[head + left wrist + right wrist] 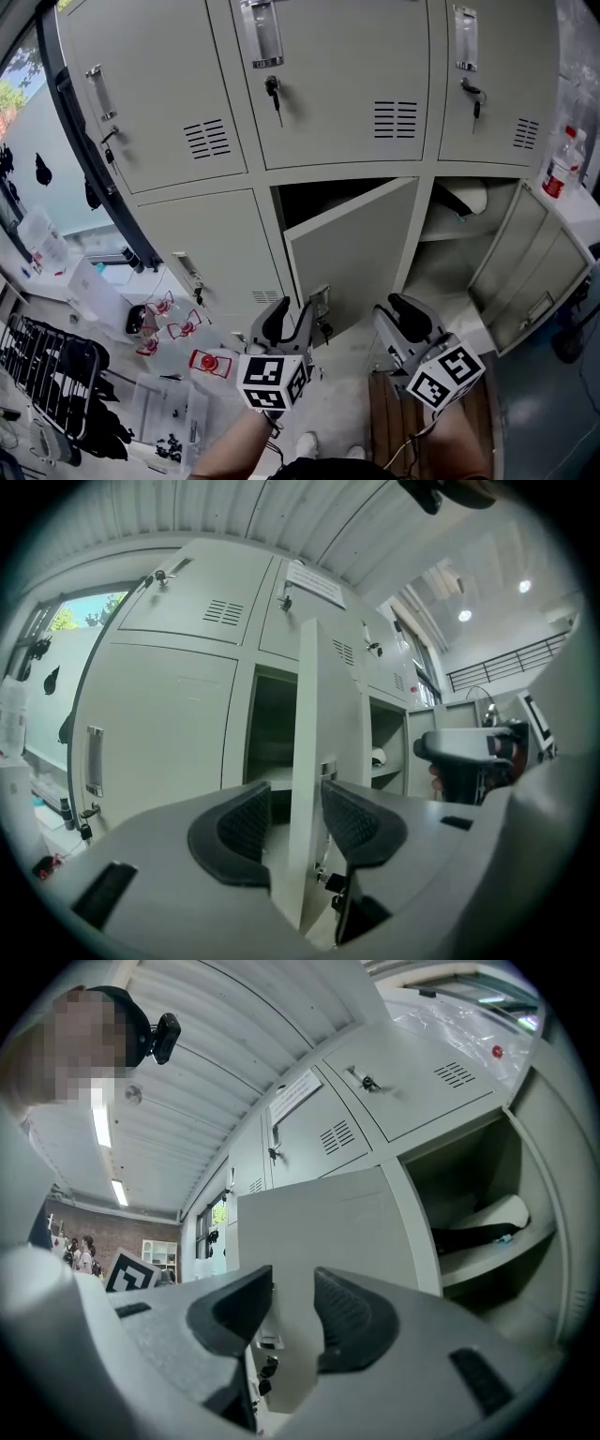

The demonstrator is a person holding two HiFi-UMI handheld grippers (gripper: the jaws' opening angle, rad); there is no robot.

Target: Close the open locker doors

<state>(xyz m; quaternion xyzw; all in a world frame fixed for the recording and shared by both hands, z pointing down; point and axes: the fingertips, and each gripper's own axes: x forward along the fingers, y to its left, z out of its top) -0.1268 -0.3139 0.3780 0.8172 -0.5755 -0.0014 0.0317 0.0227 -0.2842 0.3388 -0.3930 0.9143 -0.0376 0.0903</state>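
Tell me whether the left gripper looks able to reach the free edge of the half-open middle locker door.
Probably yes: the left gripper is open, and the middle locker door has its free edge lined up in the gap between the jaws, with nothing visible in between.

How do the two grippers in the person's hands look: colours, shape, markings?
Both the left gripper and right gripper have light grey plastic bodies with two curved jaws lined by black ribbed pads. Each carries a white cube printed with black square markers. A thin dark cable runs below the left cube. No sleeves show.
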